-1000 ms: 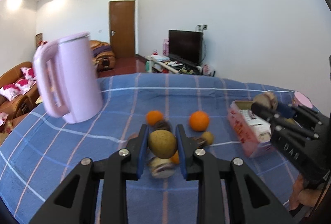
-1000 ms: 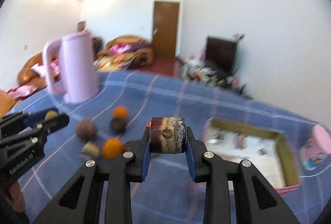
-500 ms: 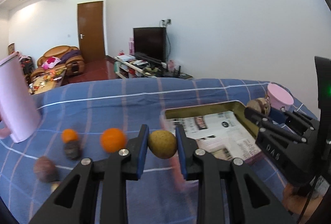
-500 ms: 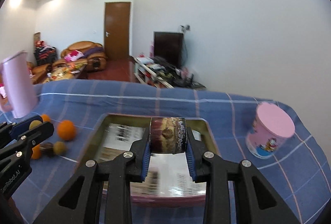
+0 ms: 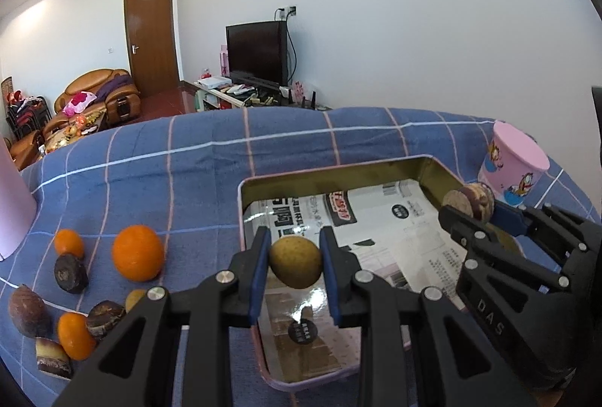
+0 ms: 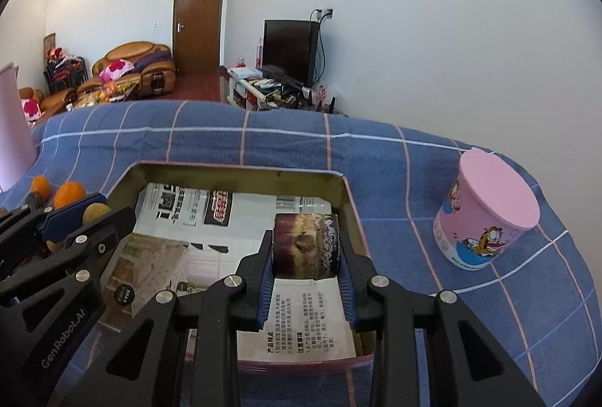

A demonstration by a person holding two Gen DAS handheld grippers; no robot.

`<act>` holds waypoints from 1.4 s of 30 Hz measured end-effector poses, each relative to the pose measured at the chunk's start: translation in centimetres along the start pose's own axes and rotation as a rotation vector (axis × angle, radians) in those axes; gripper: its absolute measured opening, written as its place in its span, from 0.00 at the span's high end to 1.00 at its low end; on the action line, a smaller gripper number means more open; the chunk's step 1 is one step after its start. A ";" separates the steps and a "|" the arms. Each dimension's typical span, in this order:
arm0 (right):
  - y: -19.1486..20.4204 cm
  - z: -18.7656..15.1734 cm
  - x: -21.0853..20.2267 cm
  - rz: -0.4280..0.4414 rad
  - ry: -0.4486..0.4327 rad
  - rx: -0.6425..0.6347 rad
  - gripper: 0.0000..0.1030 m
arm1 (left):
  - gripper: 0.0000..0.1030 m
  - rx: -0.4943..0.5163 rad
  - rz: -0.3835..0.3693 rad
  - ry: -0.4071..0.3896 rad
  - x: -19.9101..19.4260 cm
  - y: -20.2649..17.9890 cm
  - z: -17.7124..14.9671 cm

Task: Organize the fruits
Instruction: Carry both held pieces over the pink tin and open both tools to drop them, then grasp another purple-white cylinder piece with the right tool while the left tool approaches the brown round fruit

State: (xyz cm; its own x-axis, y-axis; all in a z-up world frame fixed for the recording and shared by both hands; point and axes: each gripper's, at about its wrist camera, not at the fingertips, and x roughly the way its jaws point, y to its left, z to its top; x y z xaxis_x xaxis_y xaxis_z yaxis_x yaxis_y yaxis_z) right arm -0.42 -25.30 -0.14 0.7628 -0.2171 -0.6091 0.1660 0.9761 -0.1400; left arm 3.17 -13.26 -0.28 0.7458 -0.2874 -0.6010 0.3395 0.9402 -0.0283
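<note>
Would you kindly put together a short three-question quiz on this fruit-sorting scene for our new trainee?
1. True or false: the left gripper is shut on a yellow-green fruit.
2. Which thing stands on the blue checked cloth to the right of the tin box in the right wrist view?
A) a pink cup
B) a glass bottle
C) a black kettle
3. Fill in: the right gripper holds a brown sliced fruit piece above the tin box, whose floor is lined with printed ____.

Key: 1 true; 2 A, the pink cup; 3 paper.
</note>
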 end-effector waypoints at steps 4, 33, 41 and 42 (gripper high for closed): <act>0.6 -0.2 0.4 0.003 0.015 -0.022 0.69 | 0.73 -0.014 -0.014 0.028 0.6 0.5 0.0; -0.6 0.1 -3.4 -0.017 -0.166 0.095 0.22 | 0.00 -0.016 0.223 -0.252 -5.5 3.6 -0.8; 0.1 -0.4 -3.2 0.015 -0.182 0.095 0.22 | 0.00 -0.044 0.233 -0.223 -5.9 5.5 -1.8; 0.1 -0.4 -3.3 0.012 -0.190 0.097 0.22 | 0.00 -0.041 0.235 -0.215 -5.9 5.5 -2.0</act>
State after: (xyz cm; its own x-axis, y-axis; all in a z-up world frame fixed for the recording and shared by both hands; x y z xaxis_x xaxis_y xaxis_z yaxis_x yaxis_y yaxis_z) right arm -3.18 -24.49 1.49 0.8675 -0.2094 -0.4513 0.2084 0.9766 -0.0526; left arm -0.44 -6.01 1.52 0.9067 -0.0898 -0.4122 0.1239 0.9907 0.0567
